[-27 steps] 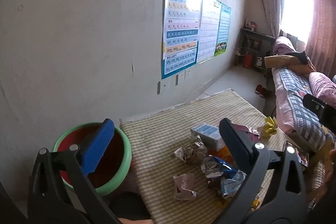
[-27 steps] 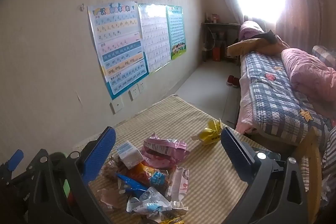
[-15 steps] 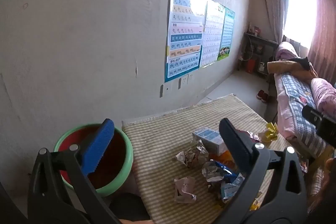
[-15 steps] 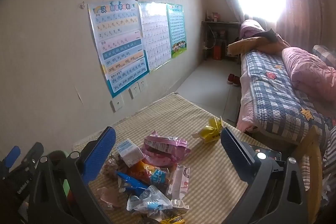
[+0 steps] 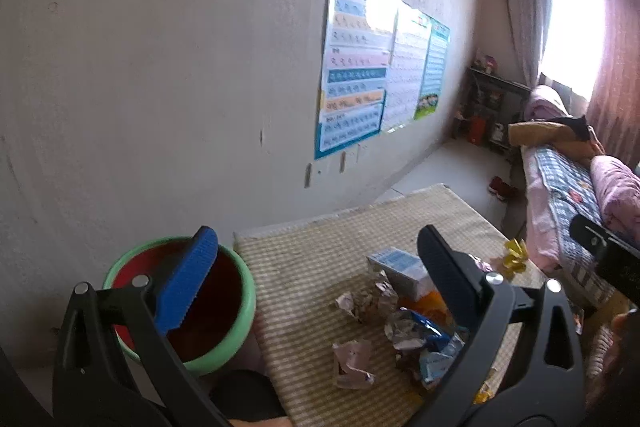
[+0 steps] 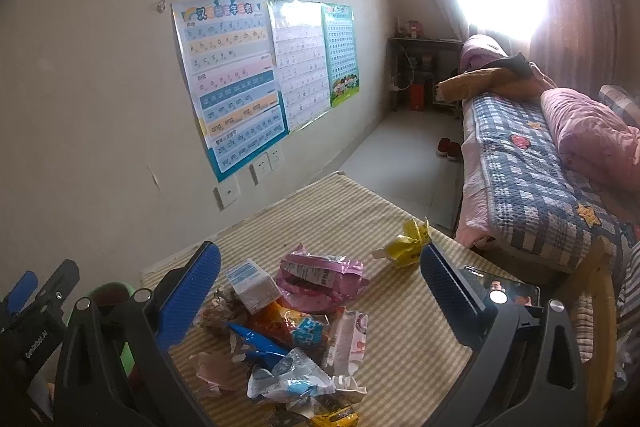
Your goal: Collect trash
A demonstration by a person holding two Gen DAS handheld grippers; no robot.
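A heap of trash lies on the striped yellow tablecloth: a small white-and-blue carton, a pink wrapper, a blue wrapper, a clear plastic bag and crumpled paper. A yellow wrapper lies apart, farther back. A red bin with a green rim stands off the table's left end. My left gripper hangs open between bin and heap, holding nothing. My right gripper hangs open above the heap, also holding nothing.
A phone lies at the table's right edge. A bed with a blue checked quilt and pink bedding runs along the right. The wall with posters stands close behind the table and bin. Bare floor lies beyond the table.
Almost nothing has changed. Both views shift only slightly, both grippers stay wide open, and the trash lies where it was.
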